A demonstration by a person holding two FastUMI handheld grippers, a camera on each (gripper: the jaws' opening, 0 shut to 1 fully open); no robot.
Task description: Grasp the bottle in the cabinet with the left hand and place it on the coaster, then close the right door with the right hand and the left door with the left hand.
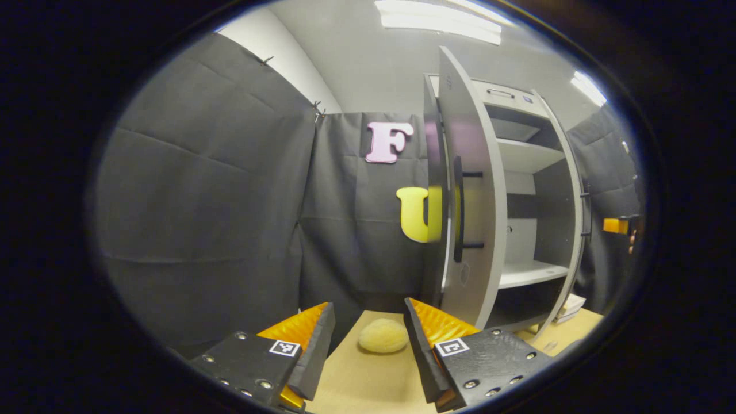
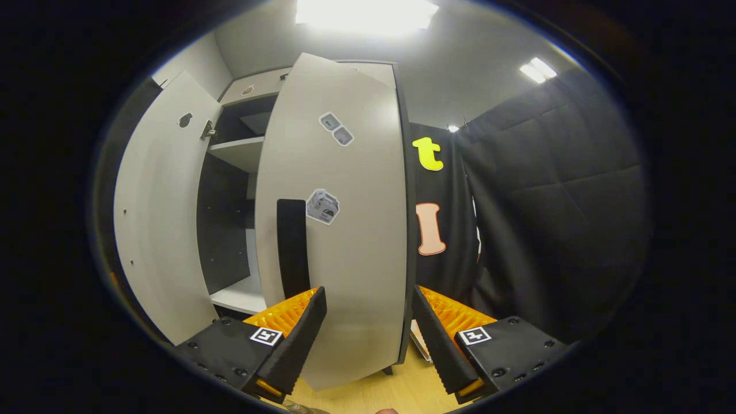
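My left gripper (image 1: 368, 356) hangs low over the wooden table (image 1: 368, 385) with its jaws spread wide and nothing between them. Just past its fingertips I see a pale yellow, fuzzy round pad lying flat on the tabletop, near the table's far edge; I take it for the coaster (image 1: 383, 336), and nothing stands on it. Beyond that, the grey cabinet (image 1: 532, 172) stands on the table toward its right side, with the left door (image 1: 468, 190) swung out edge-on to me, its dark vertical handle (image 1: 458, 210) showing. Inside I can make out pale shelves (image 1: 529, 275) against a darker back, and I cannot pick out the bottle on any of them from here. My right gripper (image 2: 368, 339) is likewise wide open and grips nothing; the right door (image 2: 339, 218) stands just ahead of its fingers, between them in my view, but I cannot tell whether either finger touches it. That door is a light grey panel with a dark upright handle (image 2: 292, 247) and a few small stickers (image 2: 323, 206) on its face. Farther off, in the right gripper view, the left door (image 2: 158, 213) stands open too, and the dark interior shows between the two panels.
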